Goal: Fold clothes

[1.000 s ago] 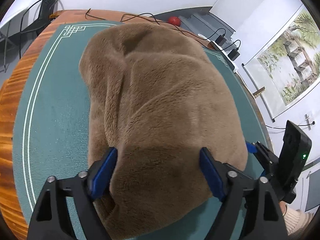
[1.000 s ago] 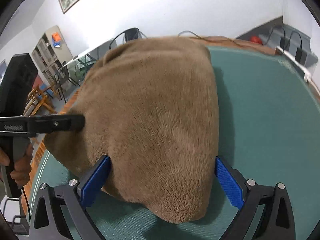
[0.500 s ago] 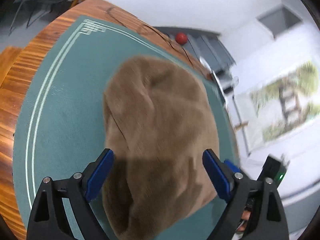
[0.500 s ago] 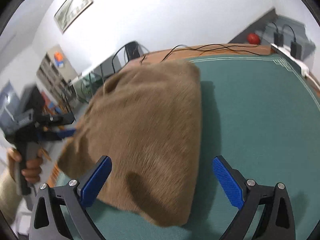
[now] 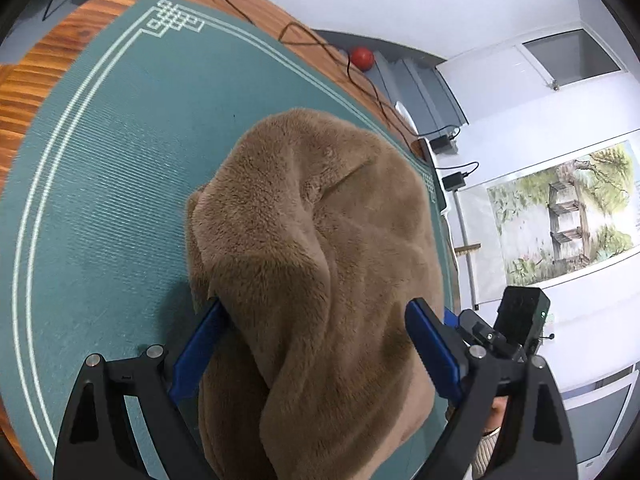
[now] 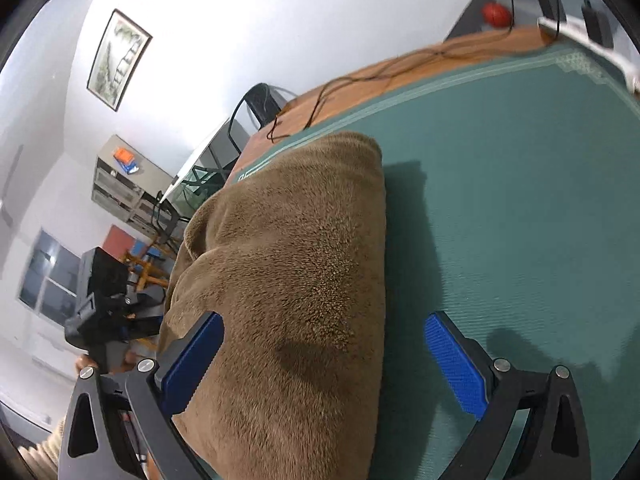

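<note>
A fluffy brown garment [image 5: 320,264] lies bunched in a folded heap on the green mat [image 5: 104,184]; it also shows in the right wrist view [image 6: 288,280]. My left gripper [image 5: 316,344] is open, its blue fingers standing on either side of the heap's near end, with cloth draped between them. My right gripper [image 6: 324,360] is open too, its left finger against the cloth and its right finger over bare mat [image 6: 520,200]. Each gripper shows at the edge of the other's view: right one [image 5: 516,332], left one [image 6: 108,312].
The mat lies on a wooden table [image 5: 44,64] with black cables [image 5: 320,44] along its far edge. A red ball [image 5: 362,58], chargers [image 5: 452,180], a painting [image 5: 560,216] and chairs [image 6: 256,104] stand beyond the table.
Both grippers have pulled back and risen from the garment and tilted. The garment now looks smaller and more bunched, with more bare mat around it. Both stay open.
</note>
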{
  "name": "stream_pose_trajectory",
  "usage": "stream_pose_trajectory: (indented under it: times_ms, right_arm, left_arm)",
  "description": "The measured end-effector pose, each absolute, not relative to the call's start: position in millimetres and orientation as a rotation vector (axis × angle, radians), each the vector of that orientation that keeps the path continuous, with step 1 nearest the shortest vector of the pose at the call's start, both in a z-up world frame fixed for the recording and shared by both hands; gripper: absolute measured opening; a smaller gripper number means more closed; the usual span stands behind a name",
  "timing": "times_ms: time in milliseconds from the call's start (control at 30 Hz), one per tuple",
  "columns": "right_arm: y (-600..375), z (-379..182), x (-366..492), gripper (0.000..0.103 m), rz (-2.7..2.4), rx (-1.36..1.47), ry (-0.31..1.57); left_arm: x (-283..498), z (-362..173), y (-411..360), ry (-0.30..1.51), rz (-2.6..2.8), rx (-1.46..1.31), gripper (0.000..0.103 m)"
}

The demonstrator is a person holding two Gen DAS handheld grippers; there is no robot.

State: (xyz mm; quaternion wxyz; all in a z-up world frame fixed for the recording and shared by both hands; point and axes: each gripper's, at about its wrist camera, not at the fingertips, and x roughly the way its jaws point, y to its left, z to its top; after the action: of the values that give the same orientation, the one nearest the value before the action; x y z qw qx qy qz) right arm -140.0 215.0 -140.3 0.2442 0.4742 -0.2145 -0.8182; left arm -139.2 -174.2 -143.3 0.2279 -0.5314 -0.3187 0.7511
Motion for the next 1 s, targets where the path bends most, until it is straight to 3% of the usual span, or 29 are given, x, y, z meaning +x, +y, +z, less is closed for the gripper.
stream_pose_trajectory:
  times_ms: [600,1000]
  right_arm:
    - [209.3,-179.4,-170.3,0.102,-2.023,1.389,-0.740]
    - [206.7,-180.4,-177.8,0.102,-1.978,1.393,-0.739]
  left_arm:
    - [-152.8,-180.5,-191.5,-0.960,1.936,-1.466,0.094]
    - [-157.3,-189.2,-181.0,-0.962,1.862,-1.470,0.102]
